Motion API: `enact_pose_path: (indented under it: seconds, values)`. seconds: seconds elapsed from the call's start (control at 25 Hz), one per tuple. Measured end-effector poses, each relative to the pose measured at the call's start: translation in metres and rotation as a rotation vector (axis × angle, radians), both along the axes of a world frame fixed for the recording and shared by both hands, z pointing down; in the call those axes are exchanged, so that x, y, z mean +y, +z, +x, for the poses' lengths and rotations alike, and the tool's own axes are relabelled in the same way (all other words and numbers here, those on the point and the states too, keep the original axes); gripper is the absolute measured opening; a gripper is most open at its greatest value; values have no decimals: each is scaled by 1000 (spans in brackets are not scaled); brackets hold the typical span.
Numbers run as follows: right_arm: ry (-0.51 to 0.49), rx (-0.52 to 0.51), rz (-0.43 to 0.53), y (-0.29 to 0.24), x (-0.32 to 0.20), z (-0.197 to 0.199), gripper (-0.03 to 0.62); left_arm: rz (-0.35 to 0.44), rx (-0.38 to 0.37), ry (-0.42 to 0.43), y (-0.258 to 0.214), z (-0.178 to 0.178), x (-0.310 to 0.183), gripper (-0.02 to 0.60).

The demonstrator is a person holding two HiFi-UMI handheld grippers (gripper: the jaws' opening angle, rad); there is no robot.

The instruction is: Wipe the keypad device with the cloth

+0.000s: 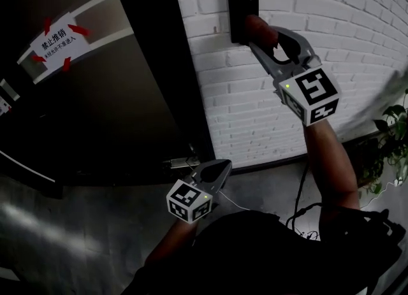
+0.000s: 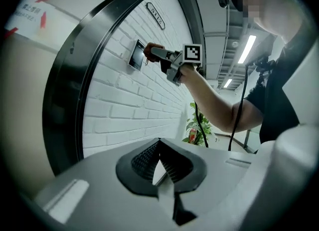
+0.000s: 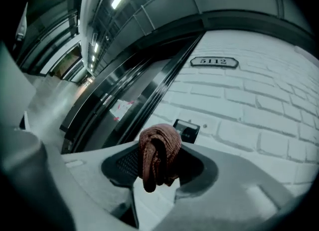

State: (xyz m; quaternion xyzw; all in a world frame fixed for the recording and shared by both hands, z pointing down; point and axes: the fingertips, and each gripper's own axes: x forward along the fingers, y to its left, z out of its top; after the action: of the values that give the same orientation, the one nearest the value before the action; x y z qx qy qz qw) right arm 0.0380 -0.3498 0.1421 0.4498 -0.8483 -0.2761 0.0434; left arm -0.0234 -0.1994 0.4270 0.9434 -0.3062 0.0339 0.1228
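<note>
Worked against a white brick wall [image 1: 331, 26], with open brick right of and below the right gripper [image 1: 260, 35] and a dark door frame [image 1: 159, 64] close on its left. Reached the lower part of the keypad device [image 1: 241, 4] just ahead of the jaws, clamped on the bunched red-brown cloth [image 3: 158, 155]. Judged mid-wipe; next called for short strokes inside the device's edges. Held the left gripper [image 1: 213, 174] low, jaws together on nothing.
</note>
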Motion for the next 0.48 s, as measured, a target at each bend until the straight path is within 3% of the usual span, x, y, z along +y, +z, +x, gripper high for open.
enact_pose_path:
  seconds: [0.28,0.48]
  values:
    - [99,45,120,-54,-30,-6,160,8,-8,-130,8,-31,-10,17]
    - [148,73,121,-63,-50,-14,160,-1,-11,-174,11,-47,-9,17]
